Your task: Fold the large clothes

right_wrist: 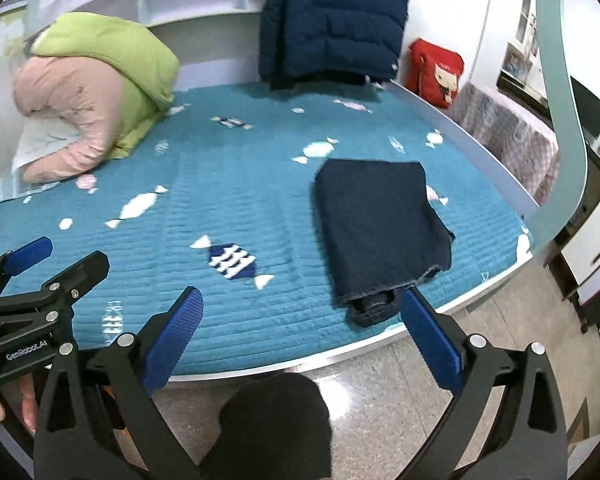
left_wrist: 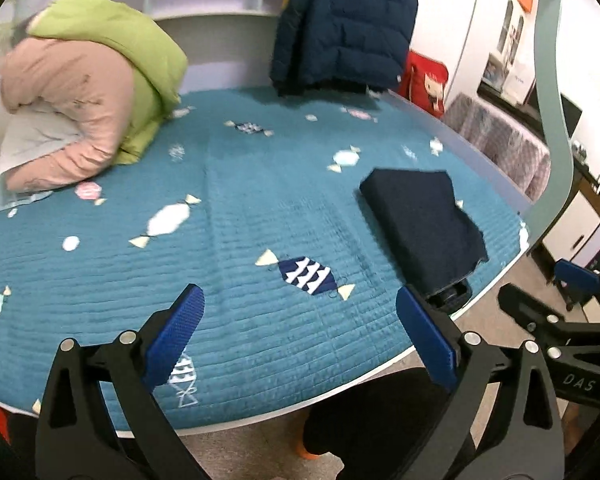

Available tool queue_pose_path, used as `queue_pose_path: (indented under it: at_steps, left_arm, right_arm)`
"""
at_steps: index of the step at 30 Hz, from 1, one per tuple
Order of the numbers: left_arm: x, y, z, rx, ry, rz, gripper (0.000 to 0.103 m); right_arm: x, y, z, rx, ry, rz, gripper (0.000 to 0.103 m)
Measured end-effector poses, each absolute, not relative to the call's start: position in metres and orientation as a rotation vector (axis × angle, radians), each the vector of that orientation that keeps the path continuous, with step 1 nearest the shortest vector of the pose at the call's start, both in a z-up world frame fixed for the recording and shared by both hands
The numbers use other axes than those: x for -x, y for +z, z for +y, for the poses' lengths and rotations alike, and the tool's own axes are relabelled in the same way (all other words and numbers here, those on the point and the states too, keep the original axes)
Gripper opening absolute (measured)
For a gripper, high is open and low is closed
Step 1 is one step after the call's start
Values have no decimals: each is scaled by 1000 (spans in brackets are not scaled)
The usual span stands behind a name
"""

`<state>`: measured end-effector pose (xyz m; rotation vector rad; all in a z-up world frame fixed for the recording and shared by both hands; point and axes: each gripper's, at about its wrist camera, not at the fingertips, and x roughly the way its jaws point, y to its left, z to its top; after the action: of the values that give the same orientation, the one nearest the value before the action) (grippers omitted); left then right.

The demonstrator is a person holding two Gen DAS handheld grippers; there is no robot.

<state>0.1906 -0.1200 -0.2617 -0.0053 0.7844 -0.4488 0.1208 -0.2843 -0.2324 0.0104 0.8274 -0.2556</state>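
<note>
One pair of dark jeans (right_wrist: 380, 232) lies folded into a thick rectangle on the teal quilted bedspread (right_wrist: 228, 200), near the bed's front right corner, its hem and inner layers facing the front edge. Three puffy jackets sit farther back from the jeans: a green one (right_wrist: 112, 60) draped over a pink one (right_wrist: 72, 120) at the far left, and a navy one with a yellow top (right_wrist: 332, 20) hanging at the far end of the bed. One red bag (right_wrist: 432, 72) stands behind the jeans, beyond the bed's right rail.

Two grippers are in view. The left gripper (left_wrist: 300, 320) hangs above the front edge of the bed, left of the jeans, tilted downward, its blue pads (left_wrist: 176, 336) spread wide with nothing between them. The right gripper (right_wrist: 302, 320) hovers just in front of the jeans, also angled down, fingers released and apart, clear of the cloth. A hand (right_wrist: 8, 404) shows under the left gripper in the right wrist view.
</note>
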Motion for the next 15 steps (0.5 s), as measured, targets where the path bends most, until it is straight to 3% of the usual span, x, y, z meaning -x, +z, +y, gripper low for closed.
queue_pose_path:
  at_steps: [15]
  left_arm:
    - [-117,-182,-48,-4,-303,604,98]
  right_arm:
    - [-64,-167,-216,34,-156,675,96]
